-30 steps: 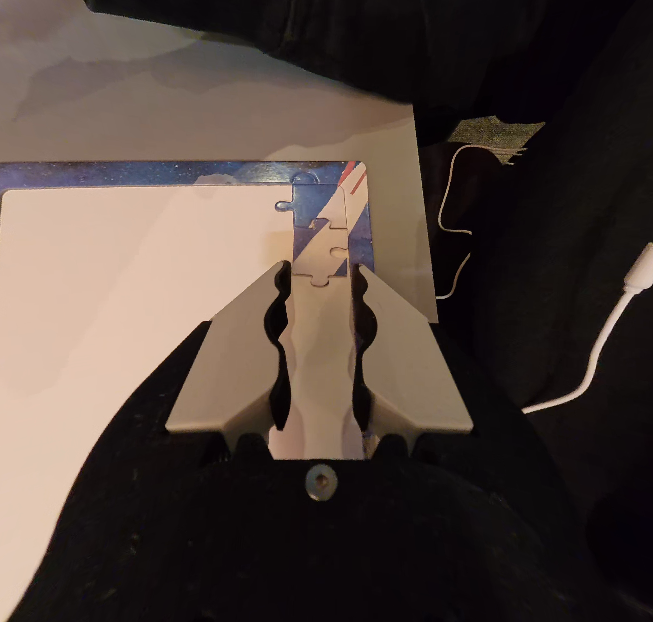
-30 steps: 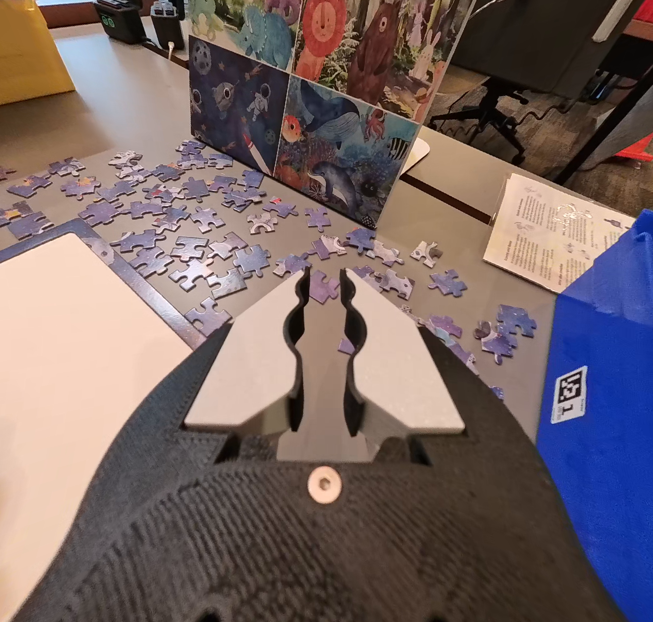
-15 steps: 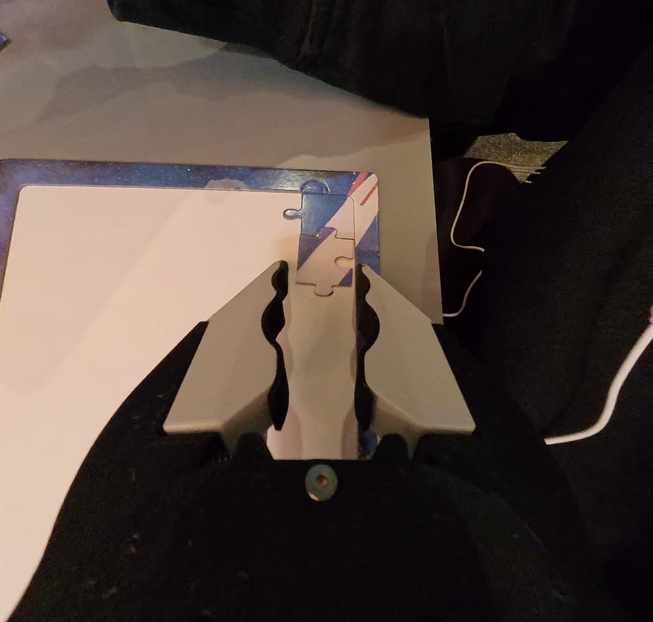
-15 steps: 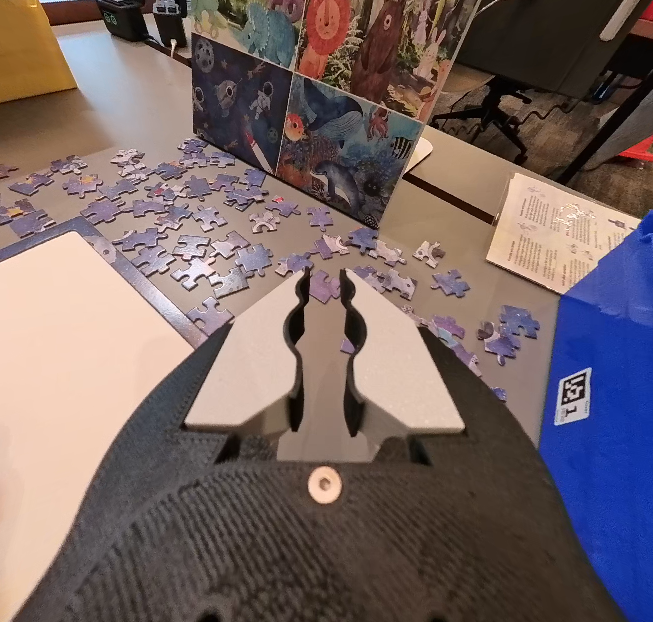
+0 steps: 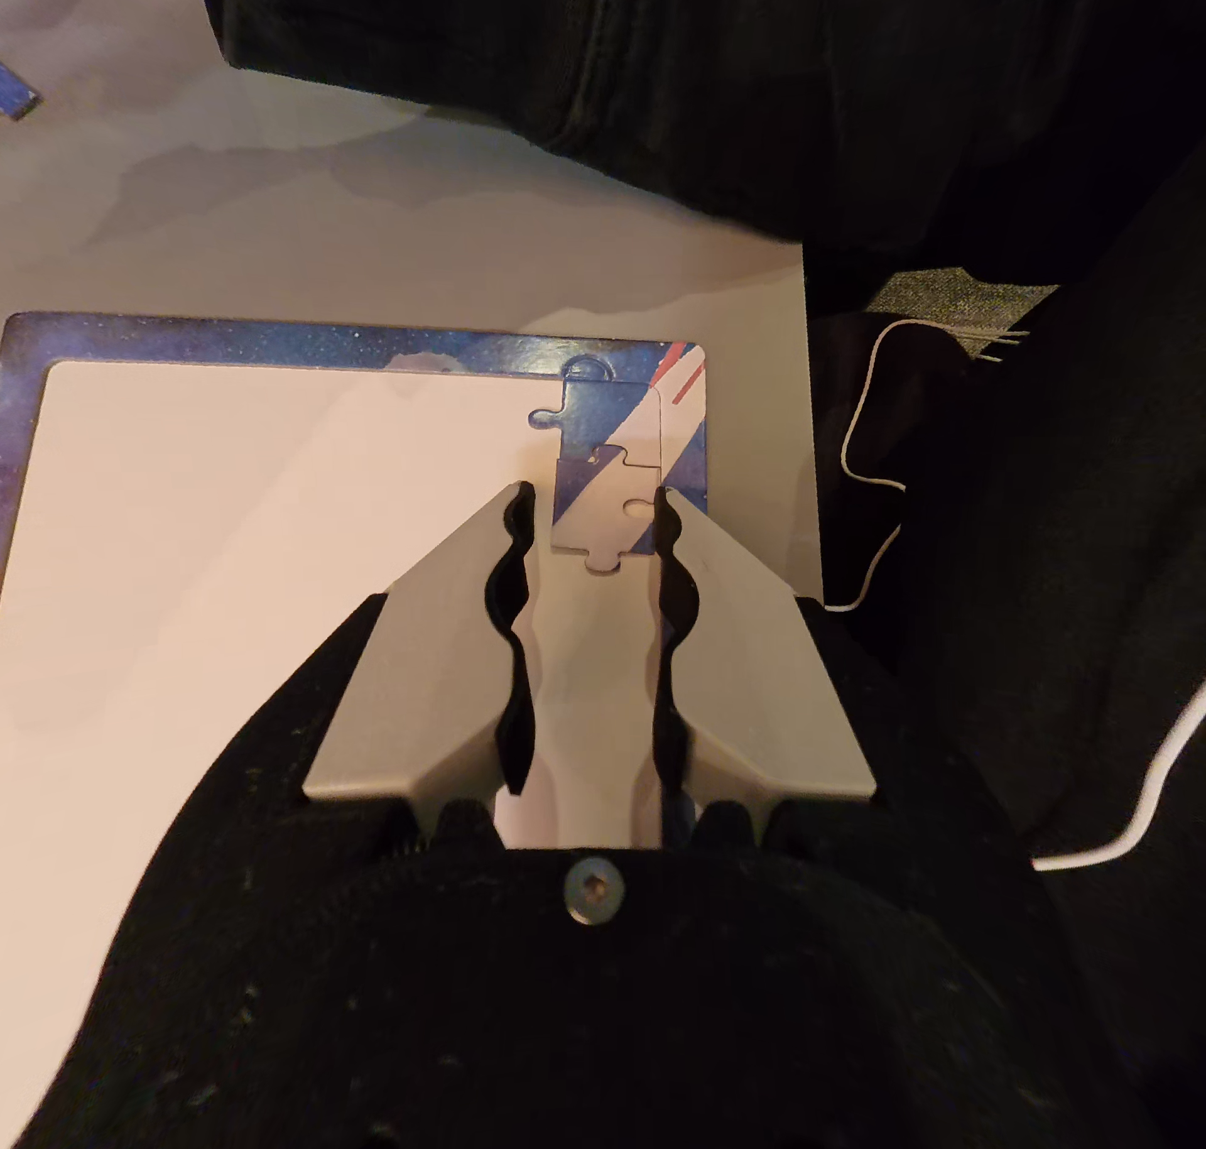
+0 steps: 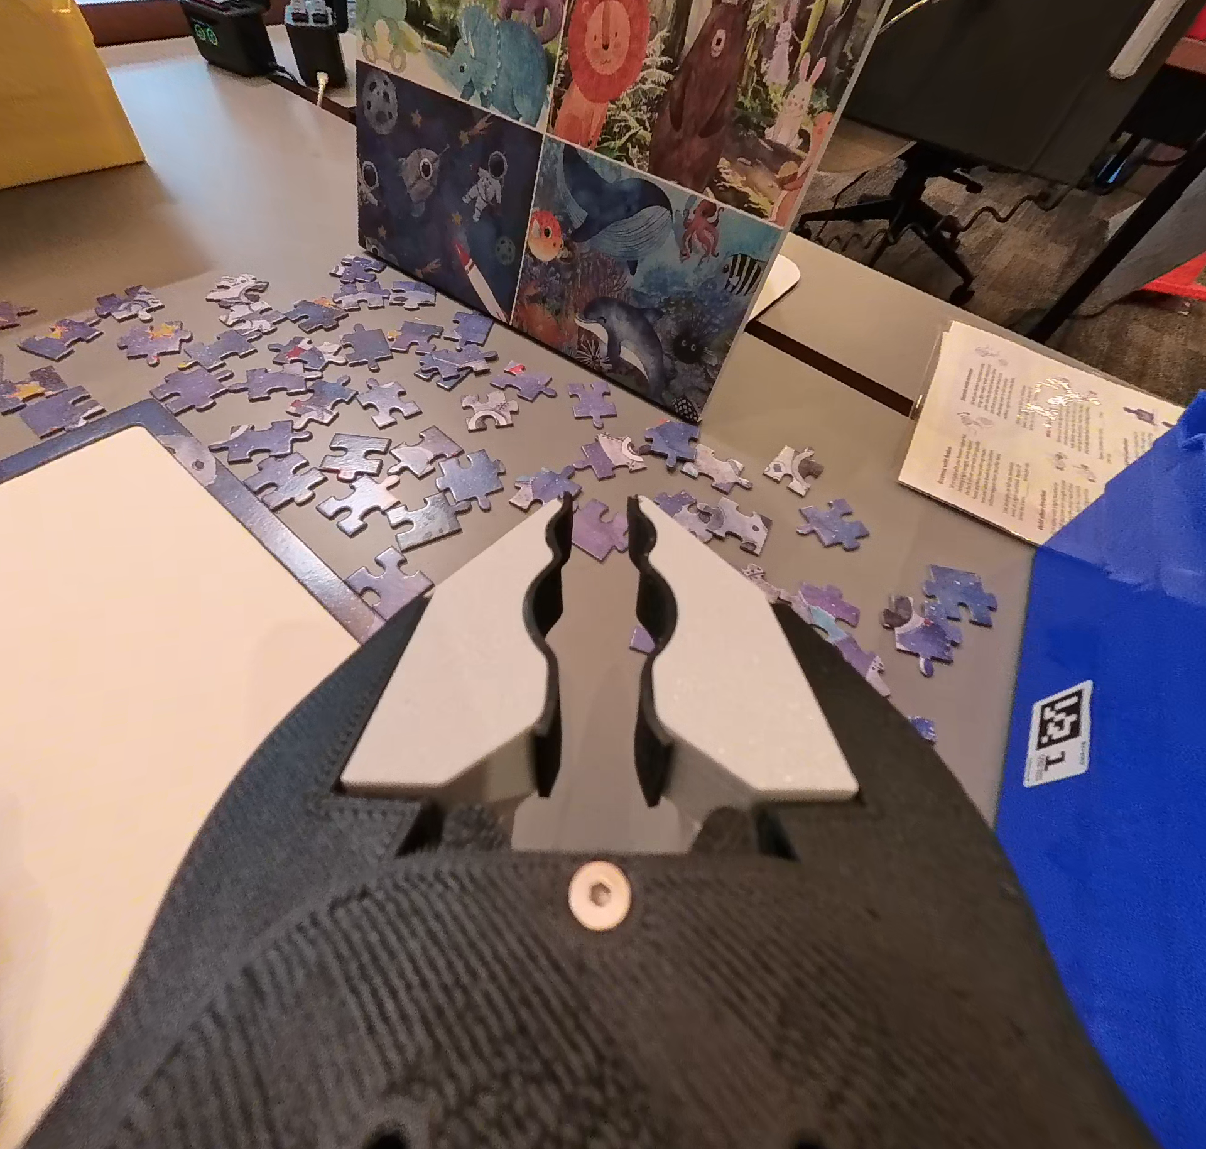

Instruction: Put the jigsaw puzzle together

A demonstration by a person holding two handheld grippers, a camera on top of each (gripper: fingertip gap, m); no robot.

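Left hand-held gripper (image 5: 592,497): angled down over the puzzle tray (image 5: 274,344), jaws spread fairly wide, holding nothing; tips flank the lower placed piece (image 5: 603,510).
Placed pieces: two interlocked in the tray's far right corner, the corner piece (image 5: 603,416) beyond.
Right hand-held gripper (image 6: 600,504): held low above the desk (image 6: 248,158), pointing forward, jaws narrowly parted, empty.
Loose pieces (image 6: 352,458): scattered ahead on the desk.
Picture board (image 6: 587,158): upright behind them.

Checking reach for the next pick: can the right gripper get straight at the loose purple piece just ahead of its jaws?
Probably yes. The right gripper is open and empty, and the loose purple piece lies flat on the grey table just past its tips with nothing over it. Neighbouring pieces lie close on its right, so a clean pinch may be tight.
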